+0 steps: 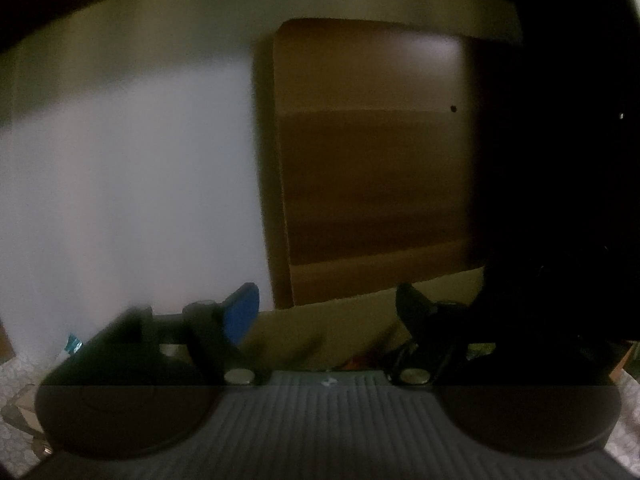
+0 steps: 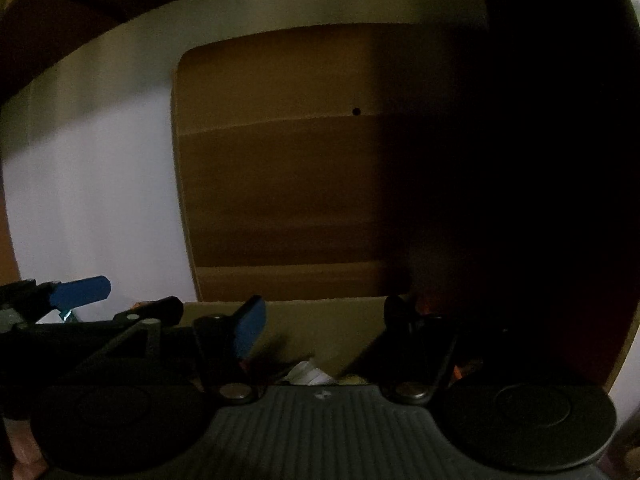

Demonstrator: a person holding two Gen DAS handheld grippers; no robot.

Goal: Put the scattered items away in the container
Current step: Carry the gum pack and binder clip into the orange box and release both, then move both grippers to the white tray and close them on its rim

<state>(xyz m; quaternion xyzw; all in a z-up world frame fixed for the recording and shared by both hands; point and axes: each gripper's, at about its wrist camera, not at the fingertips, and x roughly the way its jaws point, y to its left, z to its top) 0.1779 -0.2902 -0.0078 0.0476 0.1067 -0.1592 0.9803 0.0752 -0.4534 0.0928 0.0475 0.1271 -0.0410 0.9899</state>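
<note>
My left gripper stands open over a tan cardboard box, one blue pad to the left, with nothing between its fingers. Low inside the box lie dim reddish items, too dark to name. My right gripper is open too, beside the left gripper, which shows at the left edge of the right wrist view. It hangs over the same box with nothing between its fingers. Below its fingers lie a white crumpled item and small orange bits.
A tall brown board with a small dark hole stands behind the box, beside a pale wall. The right side of both views is in deep shadow. A teal-tipped clear item lies at the lower left on a patterned surface.
</note>
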